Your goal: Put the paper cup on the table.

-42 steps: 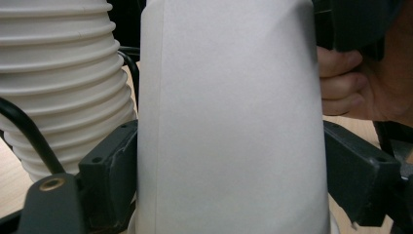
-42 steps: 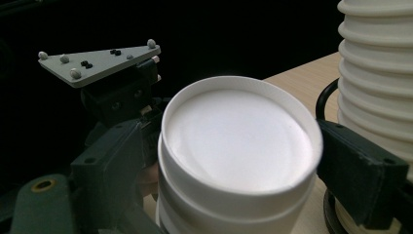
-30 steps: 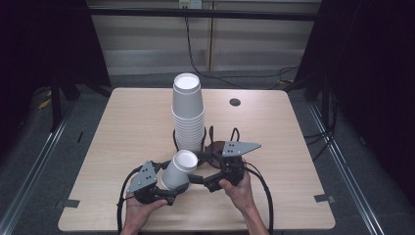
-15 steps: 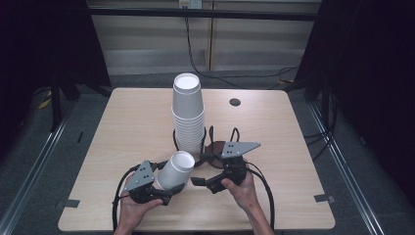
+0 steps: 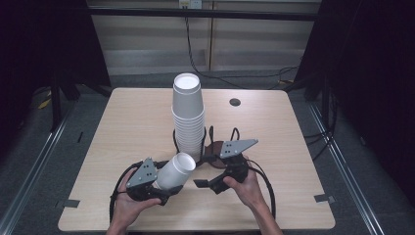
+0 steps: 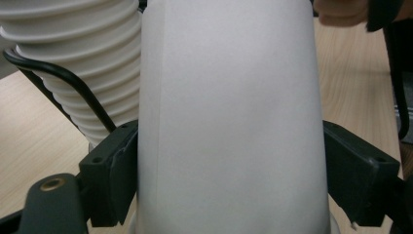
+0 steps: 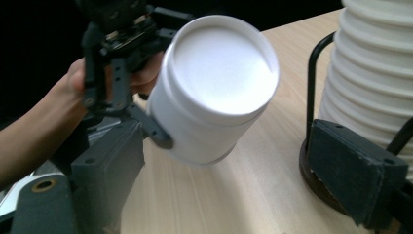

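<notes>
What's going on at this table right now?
A person works with a gripper in each hand. The left gripper is shut on a white cup, held tilted above the table with its closed bottom toward the stack of white cups. The stack stands in a black wire holder on a dark round base. The right gripper is open with nothing between its jaws, beside the held cup and close to the holder.
</notes>
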